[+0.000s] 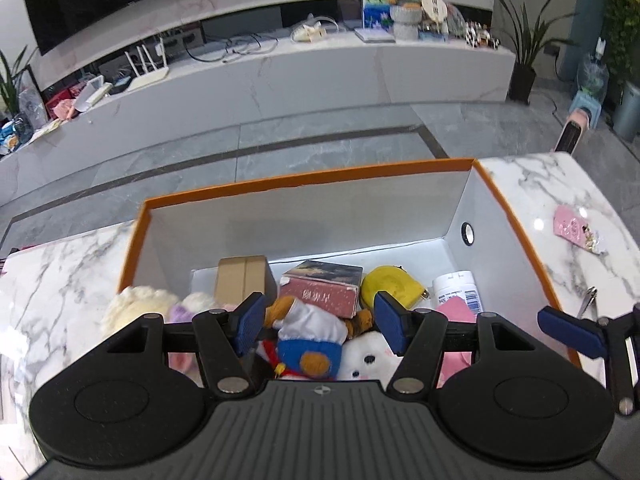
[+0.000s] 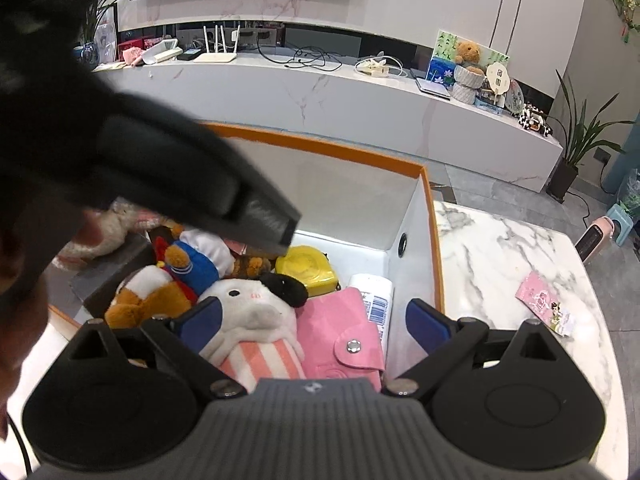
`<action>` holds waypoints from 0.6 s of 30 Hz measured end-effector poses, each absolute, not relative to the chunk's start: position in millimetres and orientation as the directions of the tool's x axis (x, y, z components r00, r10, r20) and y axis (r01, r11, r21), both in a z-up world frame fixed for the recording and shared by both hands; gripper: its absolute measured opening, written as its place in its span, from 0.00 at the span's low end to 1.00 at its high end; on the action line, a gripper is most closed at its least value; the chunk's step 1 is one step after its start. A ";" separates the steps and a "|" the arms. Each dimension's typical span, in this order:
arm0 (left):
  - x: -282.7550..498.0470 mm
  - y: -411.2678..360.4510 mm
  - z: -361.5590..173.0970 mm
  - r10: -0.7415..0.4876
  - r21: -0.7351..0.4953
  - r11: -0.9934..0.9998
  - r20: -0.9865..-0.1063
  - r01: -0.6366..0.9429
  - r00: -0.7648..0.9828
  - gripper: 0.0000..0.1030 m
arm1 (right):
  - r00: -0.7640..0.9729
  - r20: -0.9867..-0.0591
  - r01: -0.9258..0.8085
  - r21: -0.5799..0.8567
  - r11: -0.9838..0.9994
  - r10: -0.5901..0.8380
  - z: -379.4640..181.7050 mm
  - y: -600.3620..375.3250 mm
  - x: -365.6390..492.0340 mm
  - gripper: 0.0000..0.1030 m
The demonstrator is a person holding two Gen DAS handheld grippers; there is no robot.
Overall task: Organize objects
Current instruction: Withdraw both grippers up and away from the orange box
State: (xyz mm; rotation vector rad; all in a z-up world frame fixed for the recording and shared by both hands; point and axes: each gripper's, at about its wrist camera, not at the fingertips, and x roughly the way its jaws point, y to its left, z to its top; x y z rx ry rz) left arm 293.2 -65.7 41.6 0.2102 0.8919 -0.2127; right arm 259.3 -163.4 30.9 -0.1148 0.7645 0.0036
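Left gripper [image 1: 320, 322] fills the foreground of its own view: blue pads spread apart, nothing pinched, hanging above the toys in the orange-rimmed box [image 1: 304, 178]. Directly below the gap lies a brown bear in a blue-and-white outfit [image 1: 308, 340], with a white plush [image 1: 370, 356] beside it.

Right gripper [image 2: 314, 322]: jaws also parted and empty, poised over the near right part of the same box. Between and below its pads sit a white plush with a pink-striped body [image 2: 256, 320] and a pink snap wallet [image 2: 344, 340], touching each other.

Box contents further back, left wrist view: a small cardboard carton [image 1: 240, 278], a red-sided box with a dark printed top [image 1: 320, 288], a yellow tape measure [image 1: 390, 284], and a white bottle with a barcode label [image 1: 458, 288] against the right wall. A cream fluffy toy [image 1: 136, 306] sits at the left wall.

The box stands on a marble-pattern table [image 1: 560, 184]. A pink card [image 1: 572, 228] lies on the table right of the box, well apart from it. A small metal item near the right rim is possibly nail clippers [image 1: 588, 300]; too small to confirm.

A dark blurred shape [image 2: 120, 152] blocks the upper left of the right wrist view.
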 end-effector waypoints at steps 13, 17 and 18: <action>220.4 -30.4 72.2 -0.062 0.063 0.987 -0.692 0.146 0.719 0.68 | 0.740 -0.671 -0.027 -0.091 0.996 -0.041 52.6 -158.8 217.3 0.96; 190.9 -16.8 77.1 -0.004 0.061 0.996 -0.656 0.058 0.755 0.70 | 0.738 -0.673 -0.009 -0.080 0.997 -0.048 55.0 -160.1 201.6 0.96; 184.3 -14.0 77.8 0.007 0.062 0.997 -0.651 0.043 0.759 0.71 | 0.740 -0.671 -0.007 -0.081 0.997 -0.049 57.0 -159.3 196.9 0.96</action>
